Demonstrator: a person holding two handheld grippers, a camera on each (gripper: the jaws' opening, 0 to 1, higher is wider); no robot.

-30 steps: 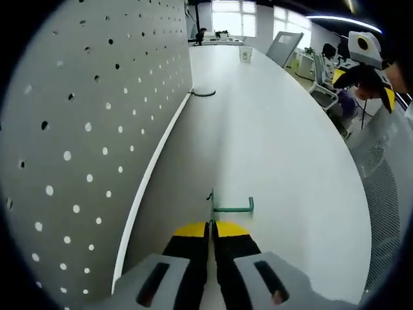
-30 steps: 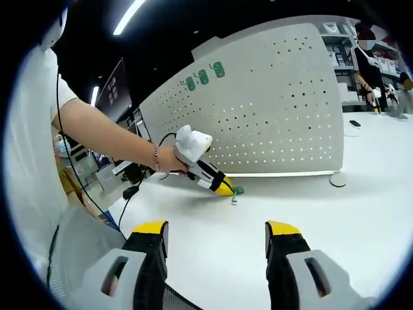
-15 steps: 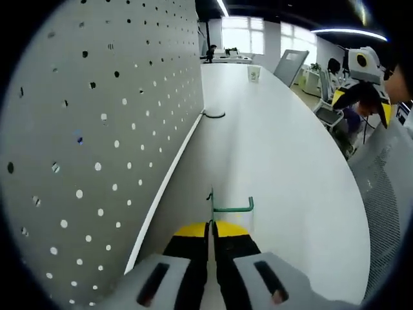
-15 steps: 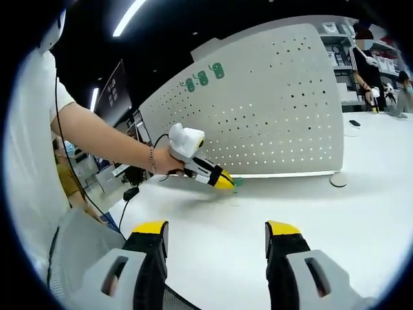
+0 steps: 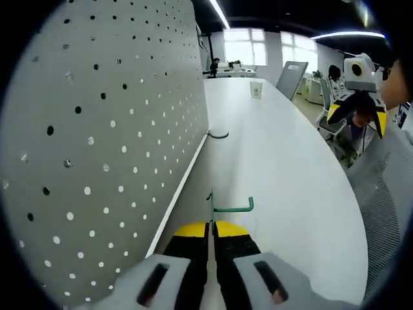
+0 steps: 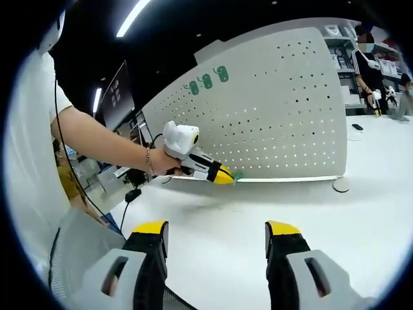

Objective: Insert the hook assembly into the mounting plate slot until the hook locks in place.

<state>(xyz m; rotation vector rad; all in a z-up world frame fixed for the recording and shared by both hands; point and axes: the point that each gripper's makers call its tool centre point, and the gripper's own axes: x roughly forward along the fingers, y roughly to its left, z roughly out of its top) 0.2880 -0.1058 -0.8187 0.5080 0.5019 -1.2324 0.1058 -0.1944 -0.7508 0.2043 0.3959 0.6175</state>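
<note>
Left gripper (image 5: 211,227) fingers (image 5: 190,240) pinch the green hook (image 5: 230,206) beside the pegboard (image 5: 97,148), above the white bench (image 5: 290,161). A tilted approach could miss the holes (they look small). Right gripper (image 6: 216,232) waits well apart, fingers (image 6: 150,234) spread, holding nothing.

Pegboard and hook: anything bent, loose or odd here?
Nothing stands out. The green hook sits straight in the shut left gripper, beside the upright pegboard. The right gripper is open and holds nothing.
</note>
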